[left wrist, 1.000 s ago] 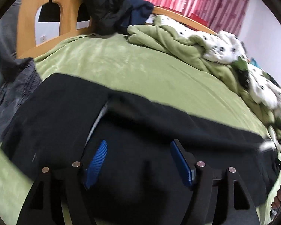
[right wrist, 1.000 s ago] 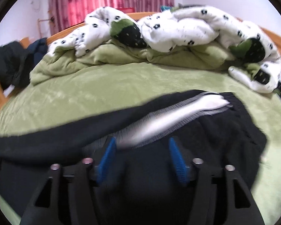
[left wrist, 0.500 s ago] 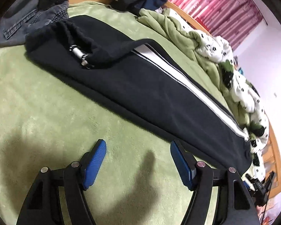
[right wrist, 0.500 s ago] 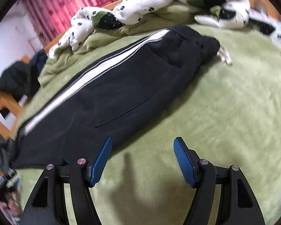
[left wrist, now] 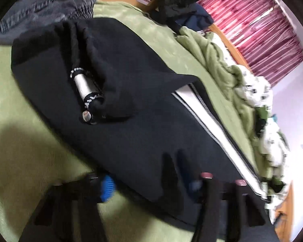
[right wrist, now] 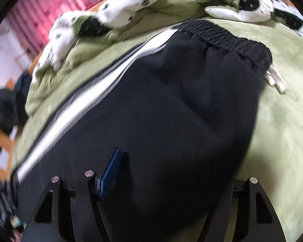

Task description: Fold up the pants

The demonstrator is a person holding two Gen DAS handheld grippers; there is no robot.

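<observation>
The pants (right wrist: 171,111) are soft, limp fabric on the bed (left wrist: 30,141); with both grippers' jaws spread open over them, grip at the hems.

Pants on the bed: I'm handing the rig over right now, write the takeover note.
Left gripper: open, fingers straddling the near edge of the pants around mid-leg, one blue pad below the fabric edge, the other over it. View is blurred.
Right gripper: open, low over the pants toward the waist end; only one blue pad shows, the other is hidden by fabric.
Pants lie lengthwise on the green bedspread, legs stacked, white side stripe on the far edge, elastic waistband at the right gripper's end, cuffs at the left gripper's.
Done: folded in half lengthwise.
Left: probably fold across the length; nothing is gripped.
</observation>
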